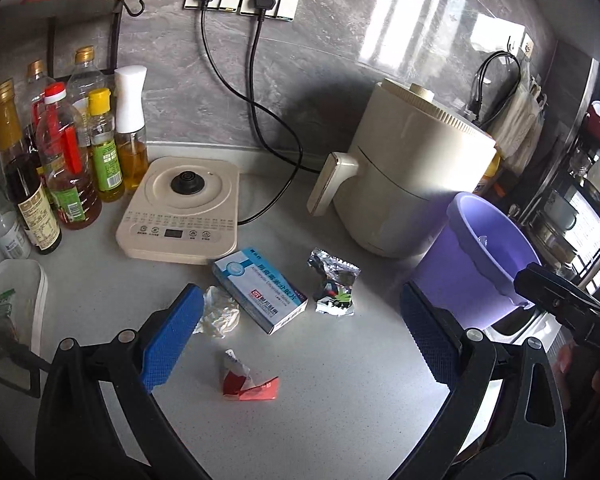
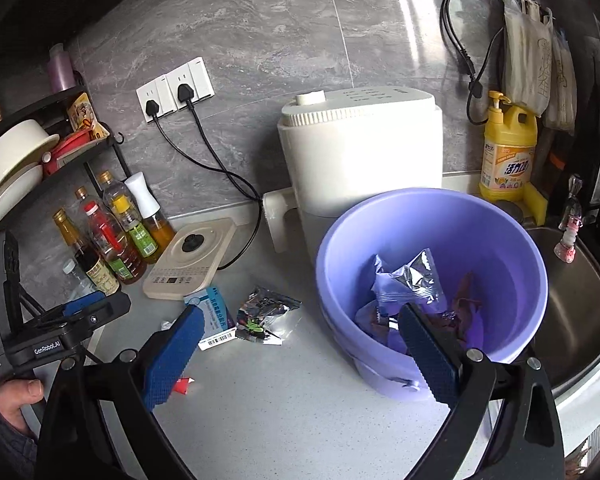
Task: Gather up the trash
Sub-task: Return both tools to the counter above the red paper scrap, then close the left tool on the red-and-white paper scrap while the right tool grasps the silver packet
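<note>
On the grey counter lie a blue-and-white medicine box (image 1: 260,290), a crumpled white tissue (image 1: 218,312), a silver foil wrapper (image 1: 335,282) and a red-and-white torn packet (image 1: 248,384). My left gripper (image 1: 300,336) is open and empty above them, the red packet between its fingers. A purple bin (image 2: 432,216) holds several wrappers. My right gripper (image 2: 300,352) is open and empty, its right finger over the bin's near rim. The box (image 2: 216,320) and foil wrapper (image 2: 264,314) also show in the right wrist view.
A cream air fryer (image 1: 412,176) stands behind the bin (image 1: 476,256). A kettle base (image 1: 180,208) and several oil and sauce bottles (image 1: 68,160) stand at left. Yellow dish soap (image 2: 508,152) and a steel sink (image 2: 572,292) are at right.
</note>
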`<state>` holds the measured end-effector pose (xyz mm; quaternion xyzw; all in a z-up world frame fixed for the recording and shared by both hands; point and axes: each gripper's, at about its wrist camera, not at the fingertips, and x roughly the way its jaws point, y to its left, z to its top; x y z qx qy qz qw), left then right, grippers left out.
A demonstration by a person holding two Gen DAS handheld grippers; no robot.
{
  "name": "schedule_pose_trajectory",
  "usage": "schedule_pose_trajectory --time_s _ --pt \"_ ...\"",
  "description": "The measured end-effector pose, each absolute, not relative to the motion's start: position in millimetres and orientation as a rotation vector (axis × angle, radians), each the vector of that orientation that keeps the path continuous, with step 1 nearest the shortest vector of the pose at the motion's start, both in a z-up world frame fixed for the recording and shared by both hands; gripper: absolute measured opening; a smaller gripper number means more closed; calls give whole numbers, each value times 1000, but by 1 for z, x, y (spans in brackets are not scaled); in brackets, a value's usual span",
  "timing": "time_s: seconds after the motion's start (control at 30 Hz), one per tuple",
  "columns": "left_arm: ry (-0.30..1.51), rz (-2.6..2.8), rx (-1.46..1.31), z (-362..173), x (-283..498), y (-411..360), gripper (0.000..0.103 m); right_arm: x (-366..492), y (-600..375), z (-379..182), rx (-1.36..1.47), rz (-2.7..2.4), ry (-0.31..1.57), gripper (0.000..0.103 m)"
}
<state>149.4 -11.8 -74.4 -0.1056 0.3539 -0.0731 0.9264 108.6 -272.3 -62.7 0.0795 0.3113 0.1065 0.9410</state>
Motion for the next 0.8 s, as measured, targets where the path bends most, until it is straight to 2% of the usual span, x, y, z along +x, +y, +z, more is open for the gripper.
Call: schedule_pose_trajectory --time_s 0.13,0.2,0.27,0.43,0.8 --pt "752 -124 -250 -86 143 6 96 113 -244 -67 130 255 653 95" --pt "769 -125 -258 -93 143 10 93 116 -232 -70 109 266 660 95" --pt "794 -131 -260 -103 144 11 84 119 -221 -74 100 286 676 95" --pt "871 -149 -284 -133 149 11 71 128 -202 -90 111 321 755 92" --pt "980 -153 -274 -191 156 7 64 133 -185 -133 44 317 876 90"
